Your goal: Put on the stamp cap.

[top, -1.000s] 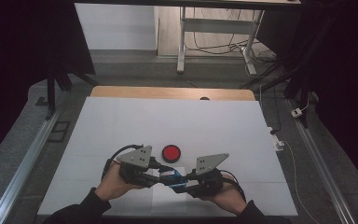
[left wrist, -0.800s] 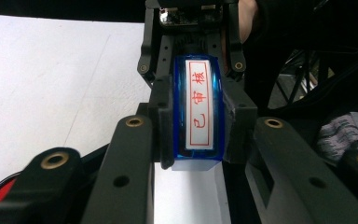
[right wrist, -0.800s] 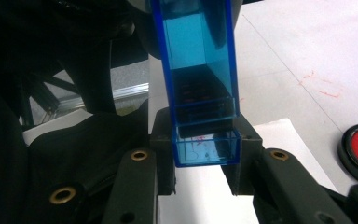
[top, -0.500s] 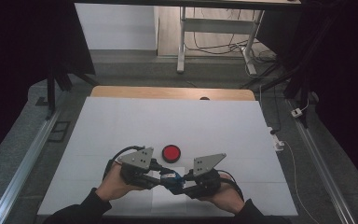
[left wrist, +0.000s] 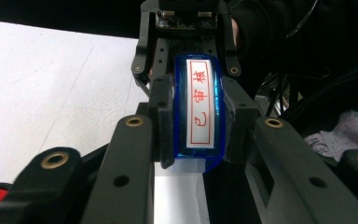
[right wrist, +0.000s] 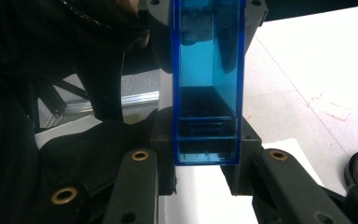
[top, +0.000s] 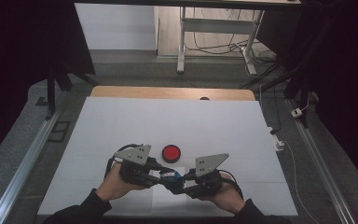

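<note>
**A:** Blue stamp (left wrist: 199, 114) — it hangs between the two grippers, above the desk (top: 121, 121) close to its near edge, about midway between the left and right edges.

**B:** Who has hold of it?

**A:** Both. In the left gripper view, the left gripper (left wrist: 196, 126) has its jaws closed tight against the stamp's blue sides, and the white face with red characters in a red frame looks straight back at the camera. The right gripper sits just beyond, on the far end.

**B:** And from the other side?

**A:** The right gripper (right wrist: 206, 140) is clamped on the clear blue body (right wrist: 206, 84), both pads pressed flat to its sides. You can see through the plastic to darker parts inside.

**B:** From above?

**A:** The left gripper (top: 154, 173) and right gripper (top: 182, 183) point at each other, tips almost meeting, a sliver of blue (top: 171, 176) between them. A hand (top: 114, 183) grips each one.

**B:** Anything else nearby?

**A:** A round red ink pad (top: 171, 152) in a black rim, lying on the desk just beyond the grippers. A white sheet (top: 161, 198) lies under them at the near edge.
</note>
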### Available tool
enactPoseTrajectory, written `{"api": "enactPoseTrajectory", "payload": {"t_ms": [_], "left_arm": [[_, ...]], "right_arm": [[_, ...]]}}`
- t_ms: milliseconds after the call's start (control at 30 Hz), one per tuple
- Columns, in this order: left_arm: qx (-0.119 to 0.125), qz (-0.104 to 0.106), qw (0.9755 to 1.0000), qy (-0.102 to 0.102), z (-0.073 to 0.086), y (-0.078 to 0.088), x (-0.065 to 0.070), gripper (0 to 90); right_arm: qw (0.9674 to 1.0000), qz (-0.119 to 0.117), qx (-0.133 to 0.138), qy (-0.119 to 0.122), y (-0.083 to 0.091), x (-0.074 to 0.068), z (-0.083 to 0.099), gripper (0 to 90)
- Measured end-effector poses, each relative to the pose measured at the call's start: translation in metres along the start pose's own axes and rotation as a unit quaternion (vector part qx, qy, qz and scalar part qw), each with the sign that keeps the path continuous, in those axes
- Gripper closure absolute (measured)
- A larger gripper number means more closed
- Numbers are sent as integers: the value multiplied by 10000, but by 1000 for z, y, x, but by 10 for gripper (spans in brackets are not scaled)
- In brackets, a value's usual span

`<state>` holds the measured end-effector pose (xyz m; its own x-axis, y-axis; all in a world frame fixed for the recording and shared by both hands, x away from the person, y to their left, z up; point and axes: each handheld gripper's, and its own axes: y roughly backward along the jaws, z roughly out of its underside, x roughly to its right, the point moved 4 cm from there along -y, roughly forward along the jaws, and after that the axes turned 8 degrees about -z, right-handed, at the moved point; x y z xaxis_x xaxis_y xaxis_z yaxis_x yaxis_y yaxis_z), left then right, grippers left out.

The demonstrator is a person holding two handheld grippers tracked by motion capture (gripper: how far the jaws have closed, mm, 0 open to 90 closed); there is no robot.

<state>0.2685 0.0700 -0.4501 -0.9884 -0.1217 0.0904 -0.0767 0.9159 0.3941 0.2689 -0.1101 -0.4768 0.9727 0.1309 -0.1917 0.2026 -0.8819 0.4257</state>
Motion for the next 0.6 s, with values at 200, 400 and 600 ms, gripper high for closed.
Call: {"api": "enactPoseTrajectory", "payload": {"t_ms": [200,400,600], "left_arm": [[-98,-44,9999,50,0,-2,0,700],[-239,-156,9996,44,1,-5,-1,698],[-312,-205,9993,29,1,-7,0,698]], "right_arm": [[10000,-50,-4,-73,0,1,2,690],[9997,15,-88,-248,-2,4,6,676],[9995,143,-142,-226,-2,4,6,619]]}}
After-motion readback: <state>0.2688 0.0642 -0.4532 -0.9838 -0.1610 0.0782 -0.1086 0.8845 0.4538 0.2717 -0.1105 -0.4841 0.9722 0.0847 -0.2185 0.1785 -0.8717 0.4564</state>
